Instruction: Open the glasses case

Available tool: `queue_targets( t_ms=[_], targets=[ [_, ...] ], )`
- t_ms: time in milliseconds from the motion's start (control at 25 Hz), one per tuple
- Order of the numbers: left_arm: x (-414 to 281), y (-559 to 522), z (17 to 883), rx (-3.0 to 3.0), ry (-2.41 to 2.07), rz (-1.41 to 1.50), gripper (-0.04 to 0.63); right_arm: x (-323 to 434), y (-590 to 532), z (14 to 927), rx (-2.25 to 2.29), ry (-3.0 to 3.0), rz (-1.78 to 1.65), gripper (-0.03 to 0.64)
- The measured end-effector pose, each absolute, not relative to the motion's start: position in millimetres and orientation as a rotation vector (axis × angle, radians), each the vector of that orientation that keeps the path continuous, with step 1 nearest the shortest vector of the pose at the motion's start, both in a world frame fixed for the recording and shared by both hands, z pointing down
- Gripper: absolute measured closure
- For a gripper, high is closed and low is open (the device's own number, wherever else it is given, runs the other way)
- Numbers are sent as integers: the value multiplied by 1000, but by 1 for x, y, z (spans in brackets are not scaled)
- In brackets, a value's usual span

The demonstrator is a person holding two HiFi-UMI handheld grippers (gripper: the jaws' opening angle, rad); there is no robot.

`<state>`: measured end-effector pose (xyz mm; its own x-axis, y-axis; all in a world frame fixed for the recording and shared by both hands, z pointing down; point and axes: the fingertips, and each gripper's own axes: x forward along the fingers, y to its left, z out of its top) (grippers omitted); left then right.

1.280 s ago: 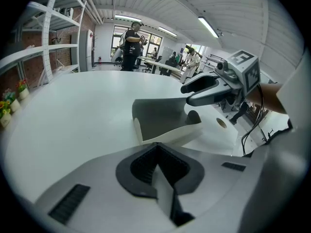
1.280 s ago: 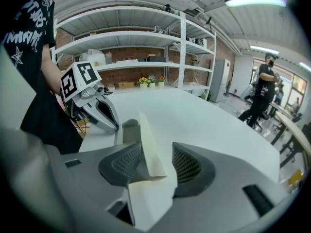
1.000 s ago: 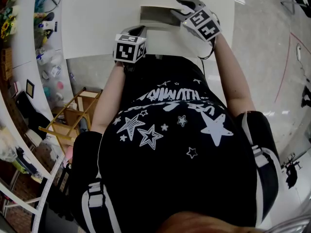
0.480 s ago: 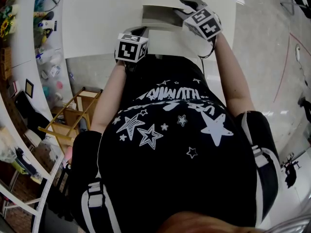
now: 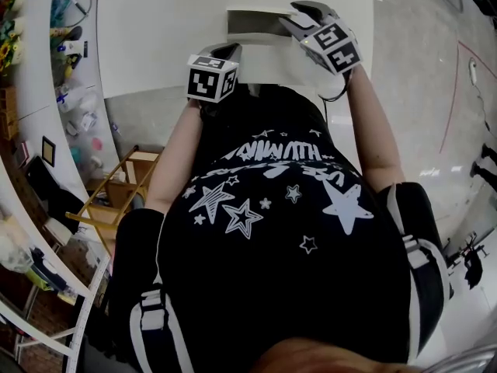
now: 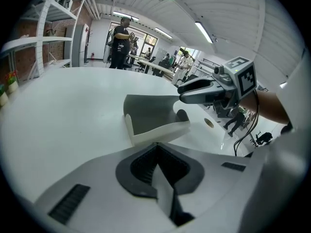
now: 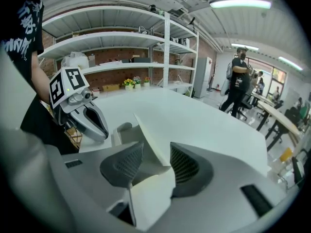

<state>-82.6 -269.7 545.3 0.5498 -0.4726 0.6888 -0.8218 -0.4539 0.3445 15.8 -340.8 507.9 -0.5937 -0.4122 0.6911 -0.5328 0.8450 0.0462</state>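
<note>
White glasses case with a grey lining (image 6: pixel 150 118) sits open near my edge of the white tabletop (image 6: pixel 58 110). My left gripper (image 6: pixel 156 147) is clenched on nothing, its tip right against the case's near rim. My right gripper (image 7: pixel 156 148) grasps the raised white lid flap (image 7: pixel 148 135). Farther off, a person in black (image 6: pixel 119 40) stands among tables.
</note>
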Motion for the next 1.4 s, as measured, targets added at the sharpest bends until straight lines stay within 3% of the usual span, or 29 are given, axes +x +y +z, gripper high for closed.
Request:
queue_targets(
  t_ms=[680, 1400],
  targets=[
    [-68, -241, 474, 2264, -1070, 489, 584, 45, -267, 465, 901, -2407, 360, 440],
    [-10, -72, 427, 2295, -1322, 332, 584, 112, -84, 443, 827, -2568, 334, 485]
  ],
)
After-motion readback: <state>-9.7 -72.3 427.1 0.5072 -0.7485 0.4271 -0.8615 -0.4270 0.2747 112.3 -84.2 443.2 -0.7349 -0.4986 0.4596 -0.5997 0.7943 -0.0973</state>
